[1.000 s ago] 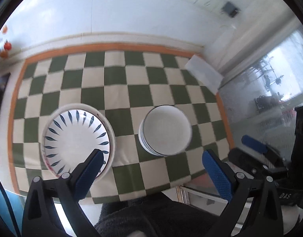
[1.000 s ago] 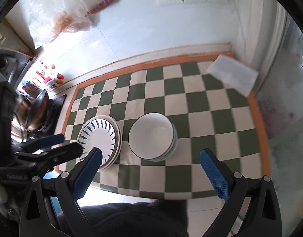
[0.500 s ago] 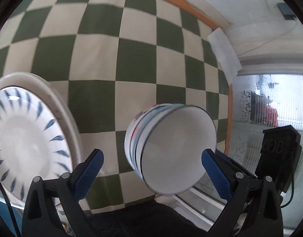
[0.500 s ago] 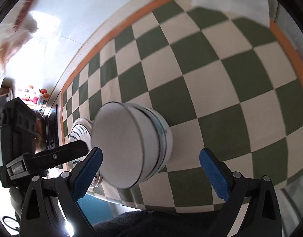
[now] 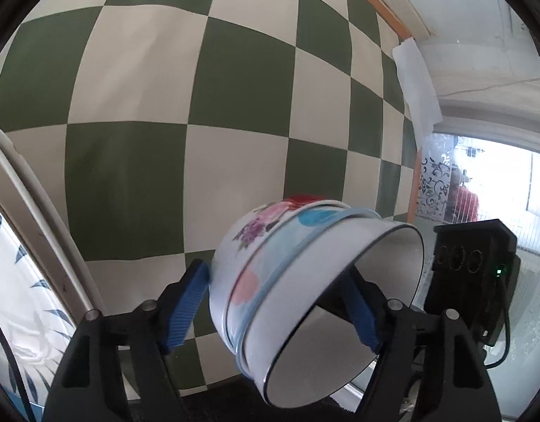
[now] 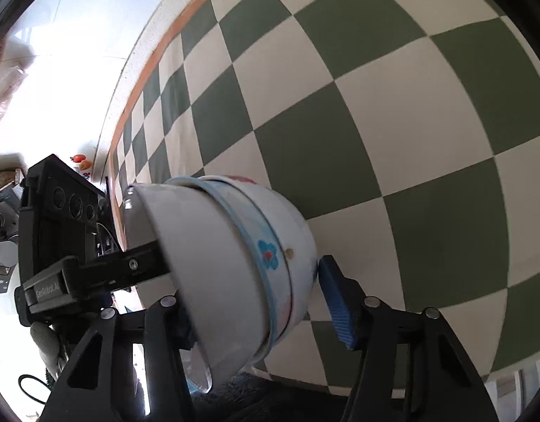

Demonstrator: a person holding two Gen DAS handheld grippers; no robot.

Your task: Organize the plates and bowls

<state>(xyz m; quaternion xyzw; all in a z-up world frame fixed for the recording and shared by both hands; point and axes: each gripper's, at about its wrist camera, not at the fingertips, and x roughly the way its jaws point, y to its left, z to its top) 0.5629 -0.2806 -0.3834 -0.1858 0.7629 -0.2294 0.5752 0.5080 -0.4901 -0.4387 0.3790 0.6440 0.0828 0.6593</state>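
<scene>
Left gripper (image 5: 275, 313) and right gripper (image 6: 256, 302), jaws pinching opposite rims of the nested bowl stack (image 5: 305, 292), above the checkered cloth (image 5: 164, 105); patterned plate (image 5: 20, 299) lies at left.

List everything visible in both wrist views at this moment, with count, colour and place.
bowls: stack of at least three nested, white with pink, blue and floral prints, between both tongs at the cloth's near edge
plate: one seen, white with dark blue leaf marks, left edge of left view
cloth: one, green and white checks with orange border, under everything
paper: one white sheet, far right corner of cloth
left tongs: black with blue pads, one pad outside, one inside the bowls
right tongs: same colours, straddling the opposite wall
</scene>
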